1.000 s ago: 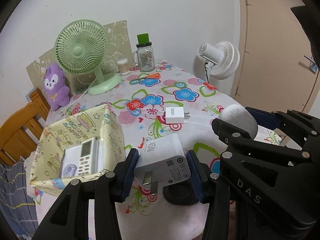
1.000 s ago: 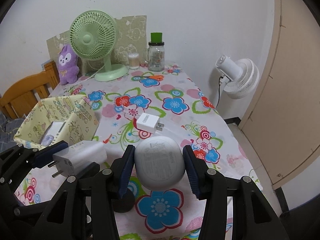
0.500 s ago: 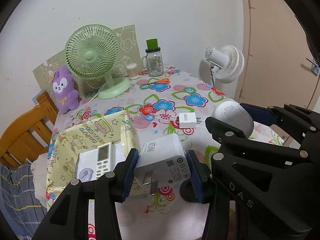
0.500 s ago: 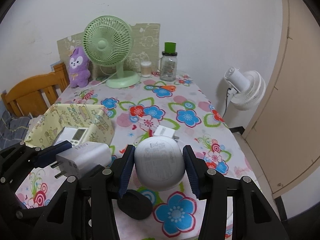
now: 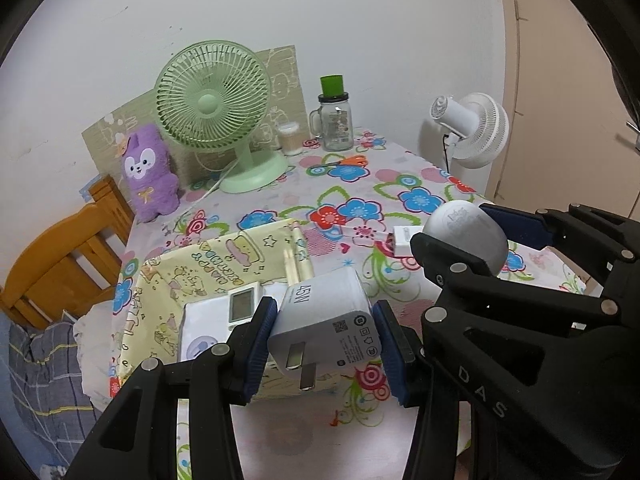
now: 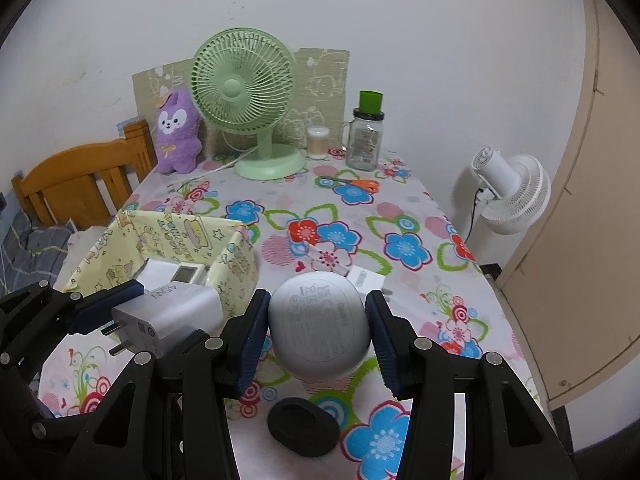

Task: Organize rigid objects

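- Charger (image 5: 326, 322) clamped in left gripper (image 5: 325, 338), above the yellow box (image 5: 224, 258) near wall; lower it clear of the remote (image 5: 240, 306)
- Right gripper (image 6: 316, 334) closed on grey case (image 6: 320, 330); keep it aside

1. A home, a lived-in room: the tabletop (image 6: 400, 216) wears a bright flower-print cloth.
2. A purple plush bunny toy (image 6: 177, 132) leans by a pale green desk fan (image 6: 248, 96).
3. An orange wooden chair (image 6: 80, 184) stands at the side.
4. A white floor fan (image 6: 512, 196) stands near a beige door (image 6: 600, 200).
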`<state>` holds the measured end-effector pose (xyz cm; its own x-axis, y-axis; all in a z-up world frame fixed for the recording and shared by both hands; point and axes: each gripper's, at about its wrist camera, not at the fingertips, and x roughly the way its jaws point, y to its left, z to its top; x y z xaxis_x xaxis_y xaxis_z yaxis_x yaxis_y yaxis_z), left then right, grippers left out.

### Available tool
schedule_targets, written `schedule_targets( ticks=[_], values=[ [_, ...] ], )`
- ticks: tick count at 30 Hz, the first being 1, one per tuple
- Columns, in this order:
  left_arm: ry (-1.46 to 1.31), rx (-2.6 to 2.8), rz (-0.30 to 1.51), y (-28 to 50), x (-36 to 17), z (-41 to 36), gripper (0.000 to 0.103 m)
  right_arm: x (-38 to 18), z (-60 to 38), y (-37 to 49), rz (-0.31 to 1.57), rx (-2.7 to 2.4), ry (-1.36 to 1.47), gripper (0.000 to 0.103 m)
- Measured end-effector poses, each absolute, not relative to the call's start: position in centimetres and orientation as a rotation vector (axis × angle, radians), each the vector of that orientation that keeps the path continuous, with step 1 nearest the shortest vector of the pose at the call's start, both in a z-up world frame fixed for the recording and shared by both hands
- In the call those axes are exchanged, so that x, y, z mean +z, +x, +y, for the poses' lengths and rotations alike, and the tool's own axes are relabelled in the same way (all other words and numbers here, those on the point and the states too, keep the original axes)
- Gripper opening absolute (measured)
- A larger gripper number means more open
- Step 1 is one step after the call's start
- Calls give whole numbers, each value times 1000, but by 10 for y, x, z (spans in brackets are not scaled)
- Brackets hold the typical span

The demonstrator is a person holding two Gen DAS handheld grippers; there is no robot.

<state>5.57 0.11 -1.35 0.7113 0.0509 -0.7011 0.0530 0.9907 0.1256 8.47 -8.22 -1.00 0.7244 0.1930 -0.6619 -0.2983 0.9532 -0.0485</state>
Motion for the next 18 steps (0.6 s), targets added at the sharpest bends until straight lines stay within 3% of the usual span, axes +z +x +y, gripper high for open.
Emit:
schedule_targets(
  ticks=[18],
  values=[
    [112, 77, 805, 67, -19, 51, 51, -14, -27, 102, 727, 341, -196, 52]
  ],
)
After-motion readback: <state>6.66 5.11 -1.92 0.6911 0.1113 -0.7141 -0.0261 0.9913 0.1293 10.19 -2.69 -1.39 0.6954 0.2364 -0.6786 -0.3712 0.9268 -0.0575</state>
